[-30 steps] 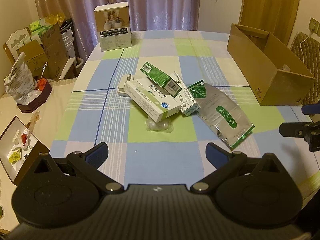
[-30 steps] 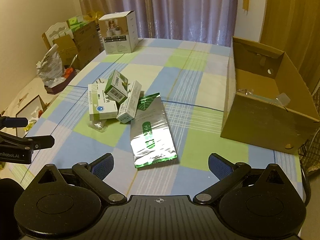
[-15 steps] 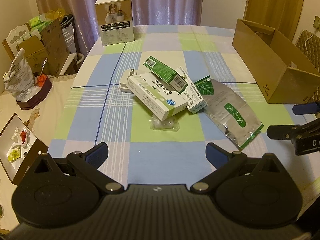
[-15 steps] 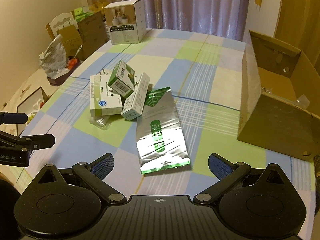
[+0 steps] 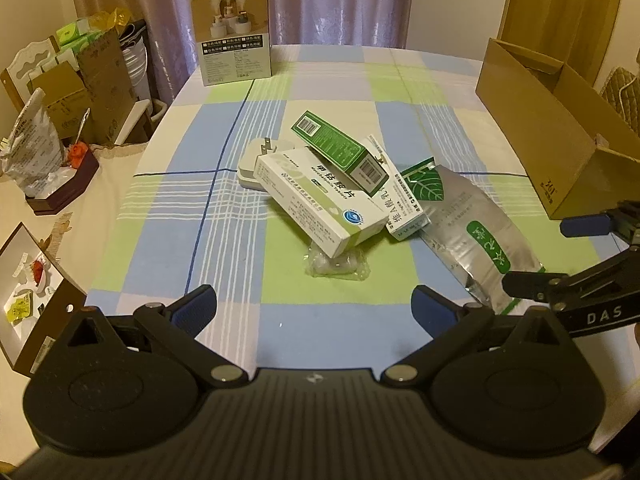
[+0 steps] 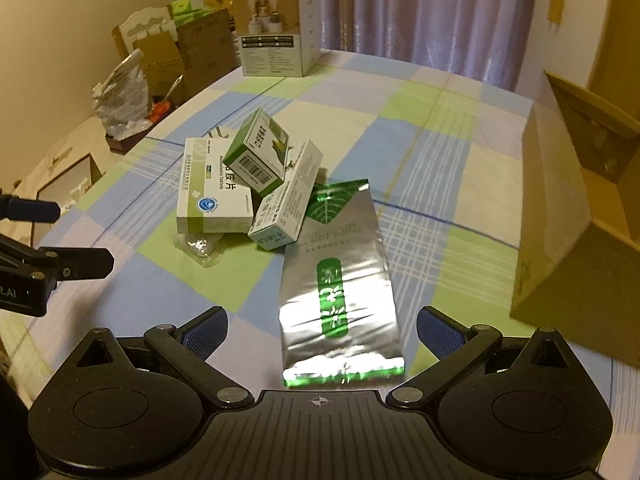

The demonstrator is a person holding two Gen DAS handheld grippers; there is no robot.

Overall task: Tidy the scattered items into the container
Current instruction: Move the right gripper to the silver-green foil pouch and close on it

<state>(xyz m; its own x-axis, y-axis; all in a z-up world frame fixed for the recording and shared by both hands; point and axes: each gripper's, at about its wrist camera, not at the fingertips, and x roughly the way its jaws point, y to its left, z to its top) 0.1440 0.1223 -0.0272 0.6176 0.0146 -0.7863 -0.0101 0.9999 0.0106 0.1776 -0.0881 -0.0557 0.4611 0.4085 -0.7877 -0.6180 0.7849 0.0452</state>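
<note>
A small pile lies mid-table. A green box (image 5: 340, 152) rests on a white-and-green carton (image 5: 320, 204), with a narrow white box (image 5: 400, 204) beside them. Under the pile lie a white plug adapter (image 5: 256, 160) and a clear plastic packet (image 5: 336, 266). A silver foil pouch (image 6: 340, 280) lies flat, its near end between the fingers of my open right gripper (image 6: 322, 330). My left gripper (image 5: 314, 308) hovers open just short of the packet. The open cardboard box (image 5: 552, 136) stands at the right edge.
A tall white product box (image 5: 232, 36) stands at the table's far end. The table has a chequered cloth (image 5: 224, 208). Off the table's left side are cardboard boxes (image 5: 100, 80), a plastic bag (image 5: 32, 148) and a tray (image 5: 28, 292).
Both grippers have moved forward and lower towards the pile. The right one now has the pouch's near end between its fingers. Nothing has been picked up.
</note>
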